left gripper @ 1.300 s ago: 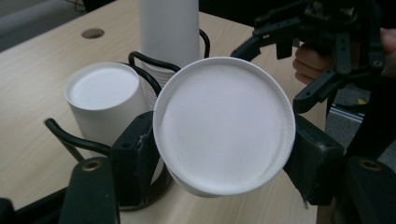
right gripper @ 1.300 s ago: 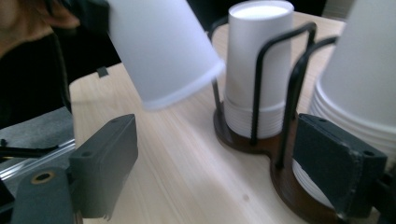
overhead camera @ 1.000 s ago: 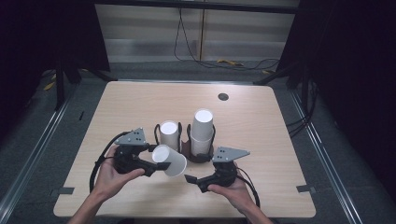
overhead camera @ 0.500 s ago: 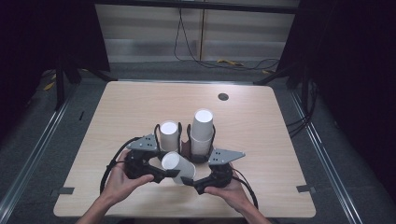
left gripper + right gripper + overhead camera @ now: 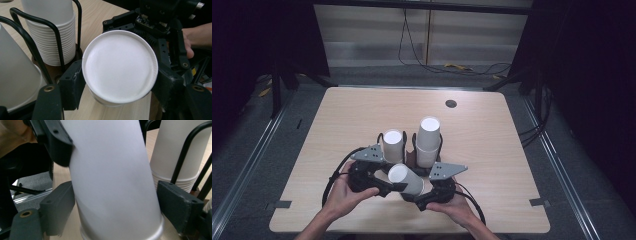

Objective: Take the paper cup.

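Now the left tool [image 5: 382, 187] grips a white cup [image 5: 406, 179] lying sideways above the worktop [image 5: 492, 150], before the cup holder [image 5: 412, 155]. Right tool [image 5: 424, 197], jaws just narrowing around its rim end, must clamp next, likely to separate nested cups.

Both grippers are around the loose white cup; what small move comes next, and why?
Probably close the right gripper onto the cup. Its jaws, just closing, flank the rim end with a gap on one side, while the left gripper clamps the base end.

1 loose cup [image 5: 406, 179], 2 cup stacks [image 5: 428, 142], 2 grippers [image 5: 377, 186]
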{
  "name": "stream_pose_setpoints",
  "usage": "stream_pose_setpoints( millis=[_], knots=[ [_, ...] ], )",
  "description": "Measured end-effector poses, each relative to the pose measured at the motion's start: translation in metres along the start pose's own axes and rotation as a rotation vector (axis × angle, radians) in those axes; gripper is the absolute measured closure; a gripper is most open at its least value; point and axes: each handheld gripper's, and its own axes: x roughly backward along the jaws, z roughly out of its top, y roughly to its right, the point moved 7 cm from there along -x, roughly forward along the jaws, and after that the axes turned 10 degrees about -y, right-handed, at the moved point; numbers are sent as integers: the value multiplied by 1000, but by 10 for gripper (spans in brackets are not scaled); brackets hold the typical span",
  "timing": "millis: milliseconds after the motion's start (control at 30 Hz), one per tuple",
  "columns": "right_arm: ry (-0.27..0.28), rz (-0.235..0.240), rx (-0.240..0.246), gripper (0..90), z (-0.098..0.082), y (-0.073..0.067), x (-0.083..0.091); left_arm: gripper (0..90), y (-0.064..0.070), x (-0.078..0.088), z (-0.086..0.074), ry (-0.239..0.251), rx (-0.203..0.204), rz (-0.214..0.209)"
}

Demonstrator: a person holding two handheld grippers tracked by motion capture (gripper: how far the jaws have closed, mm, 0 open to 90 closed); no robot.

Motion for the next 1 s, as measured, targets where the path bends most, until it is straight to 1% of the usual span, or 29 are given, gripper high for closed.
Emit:
stream_pose_setpoints(
  millis=[67, 133, 167, 233, 267, 333, 433, 500, 567, 600, 633, 667, 700, 833, 900, 933, 1000],
  knots=[
    [-3, 2, 2, 182, -1, 0, 0, 335, -1, 1, 0, 10, 11, -4],
    [-4, 10, 2, 201, -1, -1, 0, 336, -2, 2, 0, 14, 14, -12],
    [-9, 11, 9, 211, -2, -1, -1, 336, -2, 2, -1, 9, 17, -15],
    [-10, 7, 8, 218, -2, -1, 0, 336, -3, 2, -1, 18, 20, -20],
    [-11, 13, 9, 226, -2, -1, 0, 336, -4, 1, -2, 18, 21, -28],
    [-21, 0, 32, 241, -2, -2, 1, 334, -5, 0, -4, 11, 26, -39],
    [-33, -7, 39, 248, -3, -2, 2, 331, -7, 0, -5, 20, 41, -53],
    [-41, -8, 36, 251, -3, -2, 3, 328, -7, -1, -7, 6, 29, -54],
    [-54, -10, 44, 250, -4, -2, 3, 321, -7, -2, -8, 9, 26, -61],
    [-55, -6, 40, 251, -4, -3, 3, 321, -7, -3, -9, 9, 26, -64],
    [-57, -4, 38, 253, -3, -3, 3, 303, -7, -5, -10, 4, 24, -67],
    [-58, -7, 40, 254, -3, -3, 3, 268, -7, -6, -11, 1, 28, -73],
    [-61, -8, 31, 257, -3, -1, 3, 221, -8, -8, -11, -3, 31, -77],
    [-68, -1, 27, 260, -3, 1, 4, 209, -8, -10, -13, -10, 24, -68],
    [-67, -1, 25, 262, -3, 1, 5, 202, -9, -9, -12, -5, 32, -80],
    [-67, 8, 17, 265, -3, 1, 5, 201, -9, -8, -12, -1, 35, -79],
    [-68, 6, 16, 266, -3, 2, 5, 201, -10, -7, -12, 0, 39, -77]
  ],
)
